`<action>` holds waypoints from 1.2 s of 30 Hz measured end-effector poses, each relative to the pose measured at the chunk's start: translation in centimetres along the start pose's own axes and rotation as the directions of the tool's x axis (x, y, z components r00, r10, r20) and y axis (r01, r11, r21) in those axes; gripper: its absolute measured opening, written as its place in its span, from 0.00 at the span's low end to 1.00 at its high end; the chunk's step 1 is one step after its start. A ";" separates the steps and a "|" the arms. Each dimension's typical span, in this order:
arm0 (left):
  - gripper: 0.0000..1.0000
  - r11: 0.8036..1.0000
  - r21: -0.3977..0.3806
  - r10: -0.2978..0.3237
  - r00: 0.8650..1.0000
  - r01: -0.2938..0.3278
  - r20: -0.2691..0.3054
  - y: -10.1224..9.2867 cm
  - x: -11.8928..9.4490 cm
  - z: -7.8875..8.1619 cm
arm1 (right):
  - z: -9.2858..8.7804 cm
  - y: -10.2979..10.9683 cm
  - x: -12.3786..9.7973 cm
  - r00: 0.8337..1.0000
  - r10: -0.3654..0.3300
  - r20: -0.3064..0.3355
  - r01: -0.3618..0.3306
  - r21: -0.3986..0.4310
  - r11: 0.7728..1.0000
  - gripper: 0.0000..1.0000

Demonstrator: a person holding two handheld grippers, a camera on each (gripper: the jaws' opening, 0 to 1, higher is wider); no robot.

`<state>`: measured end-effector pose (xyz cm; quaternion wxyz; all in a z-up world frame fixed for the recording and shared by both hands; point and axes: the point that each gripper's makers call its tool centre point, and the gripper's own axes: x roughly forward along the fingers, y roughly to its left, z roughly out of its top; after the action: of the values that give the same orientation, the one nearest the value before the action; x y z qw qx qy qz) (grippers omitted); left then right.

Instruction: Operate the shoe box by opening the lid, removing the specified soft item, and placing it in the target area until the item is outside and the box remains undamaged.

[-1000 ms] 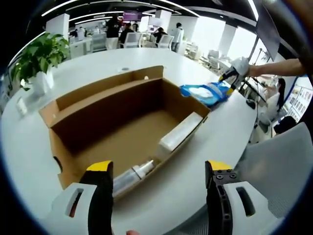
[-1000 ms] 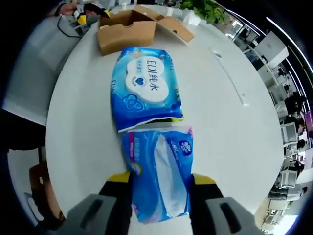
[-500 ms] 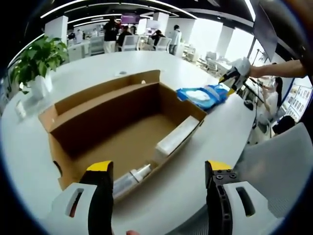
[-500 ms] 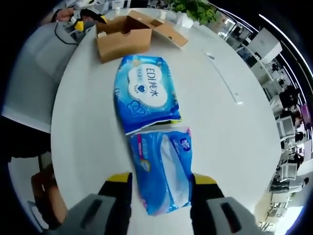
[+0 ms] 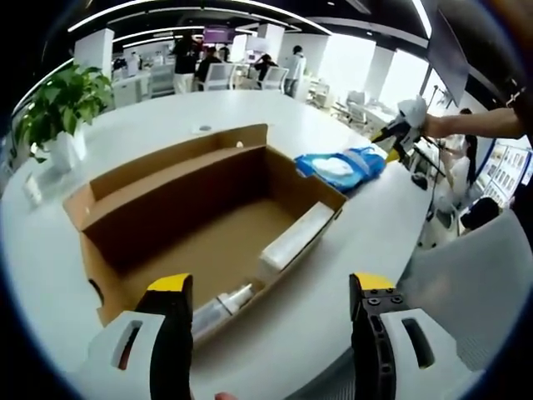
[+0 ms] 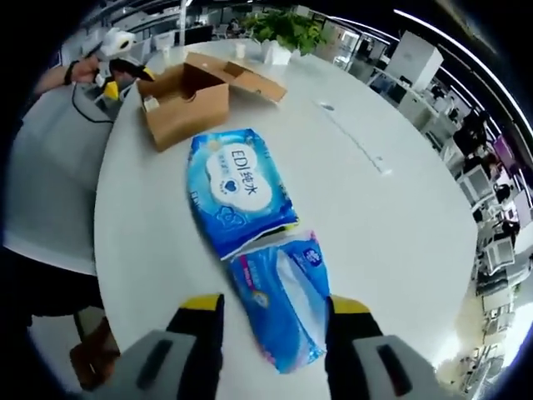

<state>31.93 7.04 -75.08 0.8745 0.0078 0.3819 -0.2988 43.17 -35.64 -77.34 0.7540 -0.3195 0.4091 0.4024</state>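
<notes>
An open cardboard shoe box (image 5: 166,208) sits on the white table (image 5: 333,292), its lid flap folded back. Inside lie a long white pack (image 5: 297,237) and a clear-wrapped tube (image 5: 221,307) along the near wall. My left gripper (image 5: 271,285) hovers open just short of the box's near edge. Past the box lie two soft blue packs (image 5: 337,167), with the right gripper (image 5: 400,127) behind them. In the right gripper view a blue wipes pack (image 6: 237,187) and a blue tissue pack (image 6: 287,296) lie end to end. My right gripper (image 6: 273,307) is open above the tissue pack's near end.
A potted plant (image 5: 62,100) stands at the table's far left side, also seen as the plant (image 6: 287,29) beyond the box (image 6: 187,96). The table's rounded edge (image 6: 108,275) runs close by. A person in a grey shirt (image 6: 50,167) stands at it. Desks and people fill the background.
The right gripper has drawn up and back from the tissue pack, so both blue packs look smaller and farther. The left view has barely shifted; the box stays put.
</notes>
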 end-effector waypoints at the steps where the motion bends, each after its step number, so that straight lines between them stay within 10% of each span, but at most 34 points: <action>1: 0.79 1.000 0.000 -0.001 1.000 0.001 0.002 0.0 0.0 0.1 | 0.2 0.0 -0.1 1.000 -0.008 0.011 0.008 0.008 1.000 0.46; 36: 0.78 1.000 -0.011 -0.028 0.996 0.029 0.084 -0.7 0.0 2.2 | 9.0 4.8 -1.4 0.964 -0.052 0.262 -0.015 0.245 0.969 0.54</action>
<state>33.02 5.99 -73.34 0.8855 -0.0154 0.3466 -0.3091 41.74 -26.60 -72.72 0.8395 -0.1709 0.3476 0.3811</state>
